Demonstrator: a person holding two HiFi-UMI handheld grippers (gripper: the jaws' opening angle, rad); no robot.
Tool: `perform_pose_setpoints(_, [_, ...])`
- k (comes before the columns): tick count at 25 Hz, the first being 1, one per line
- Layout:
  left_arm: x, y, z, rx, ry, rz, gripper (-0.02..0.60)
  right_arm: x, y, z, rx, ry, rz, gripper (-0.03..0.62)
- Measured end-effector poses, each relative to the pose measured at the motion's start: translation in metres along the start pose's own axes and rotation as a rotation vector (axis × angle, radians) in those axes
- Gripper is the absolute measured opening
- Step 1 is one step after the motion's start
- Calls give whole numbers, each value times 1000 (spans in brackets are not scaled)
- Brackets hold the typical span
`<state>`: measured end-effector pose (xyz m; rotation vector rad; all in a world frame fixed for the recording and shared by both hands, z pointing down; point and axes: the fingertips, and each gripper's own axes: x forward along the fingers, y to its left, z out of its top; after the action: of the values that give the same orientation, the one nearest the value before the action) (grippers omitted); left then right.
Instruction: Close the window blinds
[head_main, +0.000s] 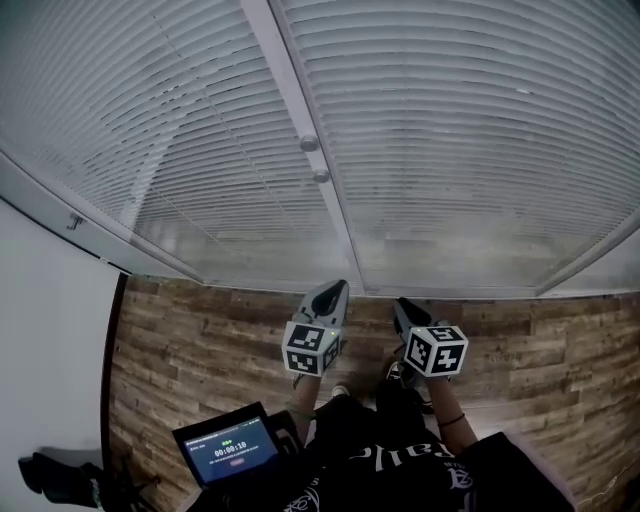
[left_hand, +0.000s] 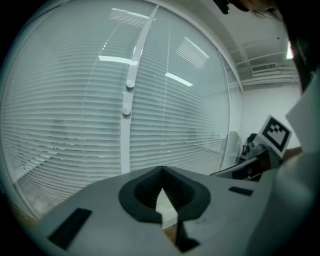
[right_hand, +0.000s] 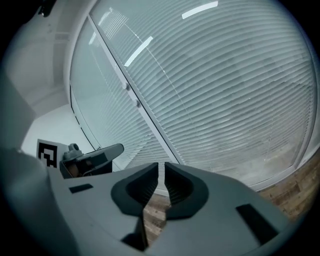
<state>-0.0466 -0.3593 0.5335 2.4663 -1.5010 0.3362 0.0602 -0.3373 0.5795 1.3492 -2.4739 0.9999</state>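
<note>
White slatted blinds (head_main: 450, 150) hang down over both window panes, either side of a white upright bar (head_main: 296, 100) with two round knobs (head_main: 309, 143). The blinds (left_hand: 65, 115) fill the left gripper view and the blinds (right_hand: 225, 90) fill the right gripper view. My left gripper (head_main: 334, 288) is held low in front of the window sill, its jaws shut with nothing between them (left_hand: 161, 171). My right gripper (head_main: 402, 305) hovers beside it, apart from the blinds. A narrow empty gap shows between its jaws (right_hand: 161, 167). Neither gripper touches the blinds.
A wooden plank floor (head_main: 200, 340) runs below the window sill (head_main: 440, 290). A white wall (head_main: 50, 330) stands at the left. A small lit screen (head_main: 228, 450) sits at the bottom left beside a dark object (head_main: 55, 475). The person's shoes (head_main: 395, 372) stand below the grippers.
</note>
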Motion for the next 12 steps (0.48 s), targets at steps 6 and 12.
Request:
perform_pose_setpoints(6, [-50,-32,-15,8,-6,-134,5,-27,38,-17,-50,-50,-50,51])
perform_pose_setpoints(12, [-133,-28,-50,12,9,-216,5,-46,108,-73,-60,-104,-95,51])
